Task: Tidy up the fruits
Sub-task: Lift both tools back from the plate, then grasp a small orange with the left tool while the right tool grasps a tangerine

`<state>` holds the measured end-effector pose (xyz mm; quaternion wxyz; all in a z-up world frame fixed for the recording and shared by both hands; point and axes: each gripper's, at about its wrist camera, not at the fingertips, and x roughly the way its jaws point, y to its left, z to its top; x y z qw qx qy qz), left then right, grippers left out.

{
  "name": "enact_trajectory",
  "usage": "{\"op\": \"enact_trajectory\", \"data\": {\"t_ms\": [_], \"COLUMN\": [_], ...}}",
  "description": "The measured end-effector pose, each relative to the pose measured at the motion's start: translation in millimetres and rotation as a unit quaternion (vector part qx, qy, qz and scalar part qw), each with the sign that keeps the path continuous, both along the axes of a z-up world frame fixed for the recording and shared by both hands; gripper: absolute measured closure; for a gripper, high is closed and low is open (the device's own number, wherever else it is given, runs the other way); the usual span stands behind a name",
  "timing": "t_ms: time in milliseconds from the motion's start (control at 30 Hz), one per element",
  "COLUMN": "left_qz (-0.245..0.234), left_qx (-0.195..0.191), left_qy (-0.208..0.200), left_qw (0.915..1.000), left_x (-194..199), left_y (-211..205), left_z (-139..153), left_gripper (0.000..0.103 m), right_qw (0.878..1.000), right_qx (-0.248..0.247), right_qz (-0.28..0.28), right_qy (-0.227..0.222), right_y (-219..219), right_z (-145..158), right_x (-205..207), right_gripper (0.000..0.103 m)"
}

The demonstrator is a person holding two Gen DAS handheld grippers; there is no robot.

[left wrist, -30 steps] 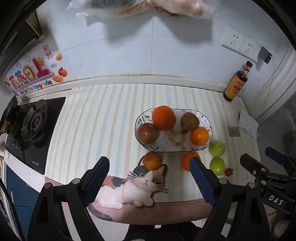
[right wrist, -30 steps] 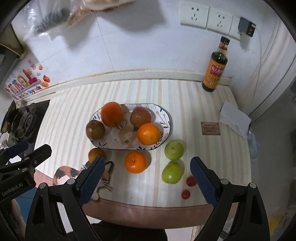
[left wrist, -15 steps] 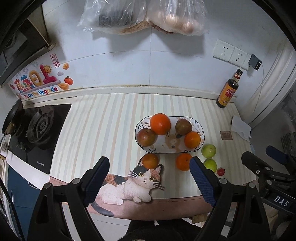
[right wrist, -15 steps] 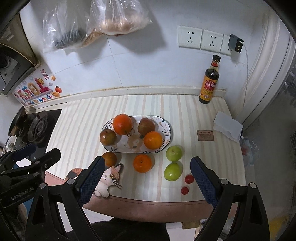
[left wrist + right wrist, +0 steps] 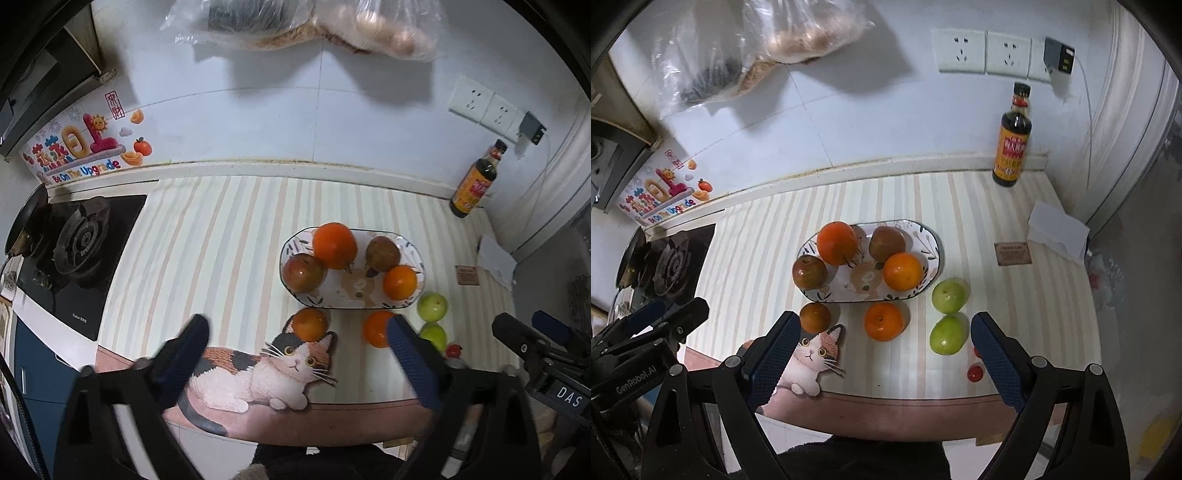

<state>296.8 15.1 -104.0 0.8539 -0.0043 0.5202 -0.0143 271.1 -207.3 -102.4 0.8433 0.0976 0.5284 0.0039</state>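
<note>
Currently both tools hang above the counter's near edge, empty — likely sizing up a first pick. Left gripper (image 5: 295,354): jaws spread wide, nothing between. Right gripper (image 5: 882,347): likewise apart.

Oval plate (image 5: 932,238), mid-counter, presumably the collecting dish — holds 2 oranges (image 5: 836,243) and 2 brownish apples (image 5: 809,272).

Loose on the striped counter, just before the plate:
- 2 oranges (image 5: 884,321)
- 2 green fruits (image 5: 948,294)
- 2 cherry tomatoes (image 5: 975,373), nearest the edge

Also: 1 sauce bottle (image 5: 1012,147) by the wall.
</note>
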Motion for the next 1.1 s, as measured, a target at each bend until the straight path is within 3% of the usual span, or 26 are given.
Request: {"op": "enact_trajectory", "data": {"t_ms": [167, 267, 367, 633, 733, 900, 967, 1033, 1100], "left_qz": [0.005, 0.002, 0.008, 0.033, 0.026, 0.0, -0.012, -0.018, -0.021], "left_qx": [0.007, -0.015, -0.004, -0.003, -0.005, -0.018, -0.024, -0.04, -0.061], "left_qy": [0.028, 0.067, 0.09, 0.178, 0.199, 0.228, 0.238, 0.248, 0.249], "left_qw": [0.9996, 0.9976, 0.9959, 0.9835, 0.9796, 0.9736, 0.9709, 0.9679, 0.9663], "left_x": [18.3, 32.3, 45.4, 75.5, 83.0, 92.9, 95.2, 95.7, 94.0], "left_y": [2.4, 6.1, 9.9, 17.9, 14.1, 1.5, -2.4, -4.8, -6.4], "left_z": [-28.1, -56.6, -85.9, -158.8, -176.3, -204.4, -215.4, -224.1, -227.8], "left_gripper": [0.001, 0.001, 0.001, 0.001, 0.001, 0.001, 0.009, 0.03, 0.043], "right_qw": [0.999, 0.996, 0.993, 0.982, 0.98, 0.978, 0.979, 0.979, 0.978], "right_qx": [0.029, 0.059, 0.068, 0.074, 0.064, 0.057, 0.057, 0.051, 0.05], "right_qz": [0.001, 0.007, 0.014, 0.0, -0.002, 0.006, 0.011, 0.022, 0.028], "right_qy": [0.038, 0.067, 0.096, 0.175, 0.189, 0.201, 0.197, 0.195, 0.2], "right_y": [-6.4, -4.8, 2.9, 19.4, 24.0, 30.6, 32.4, 35.6, 36.8], "right_z": [-41.1, -77.3, -117.7, -214.8, -237.2, -259.7, -261.9, -262.5, -264.1], "right_x": [20.0, 32.3, 45.2, 72.8, 79.7, 87.7, 87.4, 85.8, 82.3], "right_gripper": [0.008, 0.008, 0.008, 0.008, 0.013, 0.036, 0.036, 0.037, 0.037]}}
